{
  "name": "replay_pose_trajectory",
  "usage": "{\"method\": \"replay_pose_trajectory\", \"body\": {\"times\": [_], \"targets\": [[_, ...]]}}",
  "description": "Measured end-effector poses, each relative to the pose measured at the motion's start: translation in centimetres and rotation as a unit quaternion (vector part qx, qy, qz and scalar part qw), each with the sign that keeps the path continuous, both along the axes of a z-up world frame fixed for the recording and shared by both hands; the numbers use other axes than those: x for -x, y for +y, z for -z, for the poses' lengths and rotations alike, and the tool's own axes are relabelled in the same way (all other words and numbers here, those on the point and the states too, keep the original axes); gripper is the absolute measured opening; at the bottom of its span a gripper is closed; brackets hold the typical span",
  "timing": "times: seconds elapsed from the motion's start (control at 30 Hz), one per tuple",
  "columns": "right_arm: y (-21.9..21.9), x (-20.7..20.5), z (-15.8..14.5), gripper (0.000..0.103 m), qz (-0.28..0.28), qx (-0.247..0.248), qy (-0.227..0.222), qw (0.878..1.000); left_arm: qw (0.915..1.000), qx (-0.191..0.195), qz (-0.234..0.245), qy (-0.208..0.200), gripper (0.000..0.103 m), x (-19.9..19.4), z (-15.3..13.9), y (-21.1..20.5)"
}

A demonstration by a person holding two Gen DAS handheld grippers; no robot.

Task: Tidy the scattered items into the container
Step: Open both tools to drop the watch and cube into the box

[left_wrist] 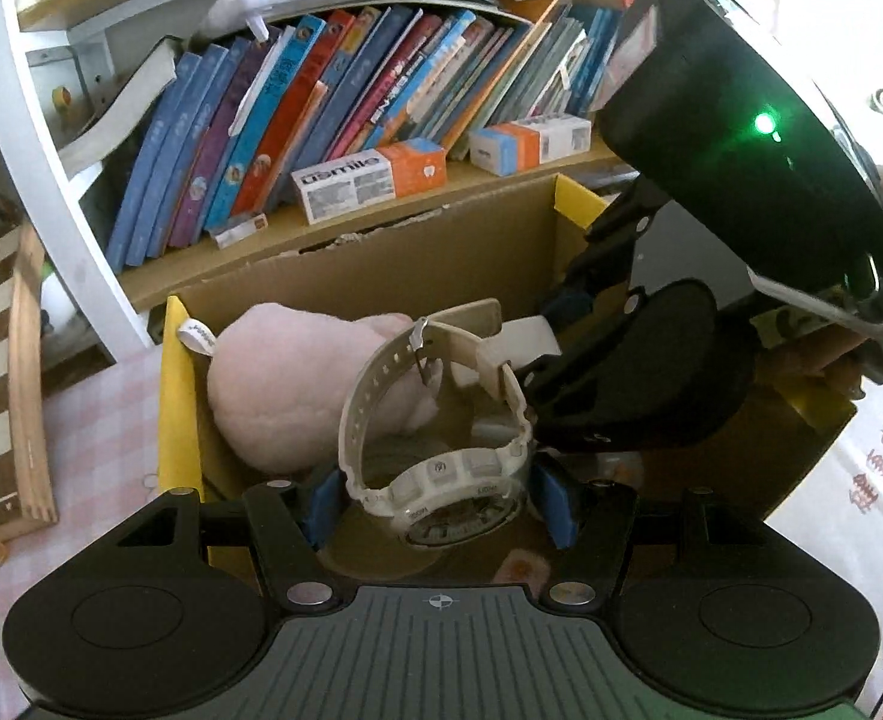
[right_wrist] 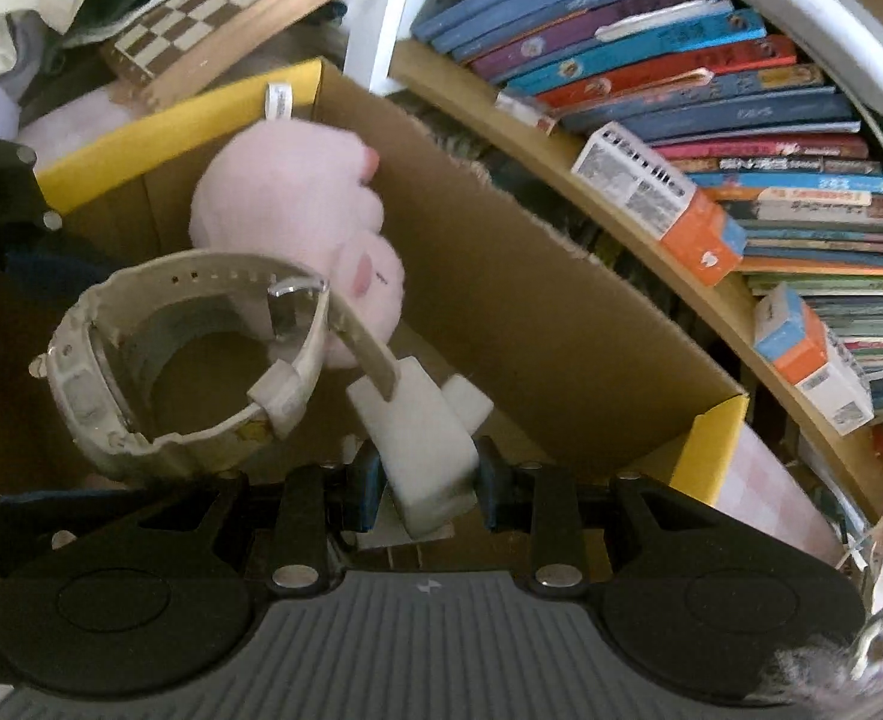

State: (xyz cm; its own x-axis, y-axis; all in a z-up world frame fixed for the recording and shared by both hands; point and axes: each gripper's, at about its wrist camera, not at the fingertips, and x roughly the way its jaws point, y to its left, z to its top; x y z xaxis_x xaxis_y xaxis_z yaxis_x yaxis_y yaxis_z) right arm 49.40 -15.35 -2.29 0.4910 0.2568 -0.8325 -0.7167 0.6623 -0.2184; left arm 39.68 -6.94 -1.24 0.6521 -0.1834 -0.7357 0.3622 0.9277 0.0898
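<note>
Left wrist: one watch (left_wrist: 435, 468), one plush (left_wrist: 285, 384) (pink), one box (left_wrist: 180, 396).

1. The cardboard box (right_wrist: 537, 276) is open on top; bare floor shows at 6 o'clock of the pink plush (right_wrist: 297, 222).
2. The plush fills the box's 10 o'clock corner in the left wrist view.
3. Both tools crowd the opening: the left tool (left_wrist: 441, 501) with the watch (left_wrist: 441, 420), the right tool (right_wrist: 426, 480) with a white block (right_wrist: 423, 432).
4. The bookshelf (left_wrist: 345, 222) stands just behind the box's 12 o'clock wall.
</note>
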Motion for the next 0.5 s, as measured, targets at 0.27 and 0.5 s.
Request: {"method": "replay_pose_trajectory", "body": {"times": [0.27,0.5], "targets": [[0.0,0.1,0.0,0.029,-0.012,-0.002,0.003,1.000,0.9998,-0.004,-0.010,0.014,0.065,-0.6,1.0,-0.2],[0.0,-0.1,-0.3,0.043,-0.011,-0.006,0.000,1.000,0.9995,-0.017,-0.026,0.002,0.071,-0.5,1.0,-0.2]]}}
